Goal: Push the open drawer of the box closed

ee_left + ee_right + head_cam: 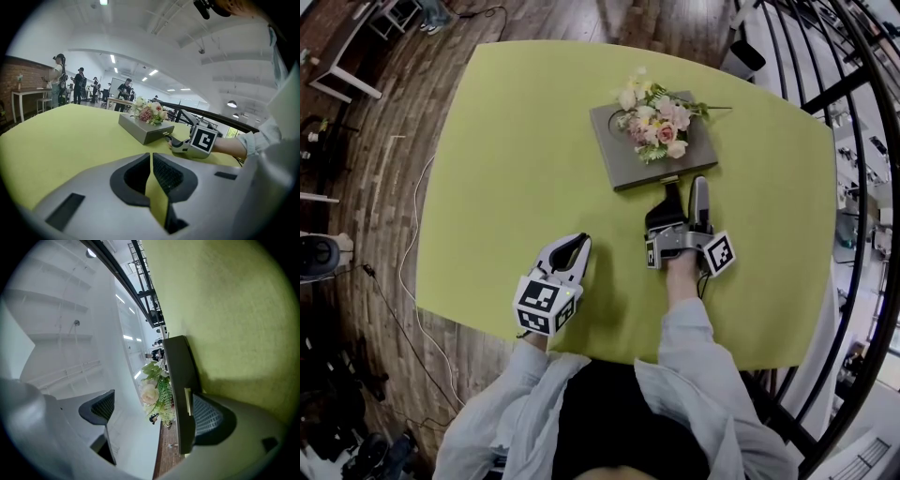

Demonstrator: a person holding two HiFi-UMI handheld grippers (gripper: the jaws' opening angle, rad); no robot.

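Left gripper (578, 246) down on the bench (506, 141), jaws clenched on nothing; box (623, 161) well ahead and right of them. Right gripper (685, 186) nearer, jaws spread wide, rolled on edge, empty; drawer front (180, 376) straight ahead, long axis crosswise to the push, handle (187, 401) just beside one pad. Remaining drawer gap hard to make out; box top partly hidden under flowers (654, 117).

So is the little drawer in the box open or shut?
Shut: the drawer front sits flush with the gray box, with only its handle sticking out.
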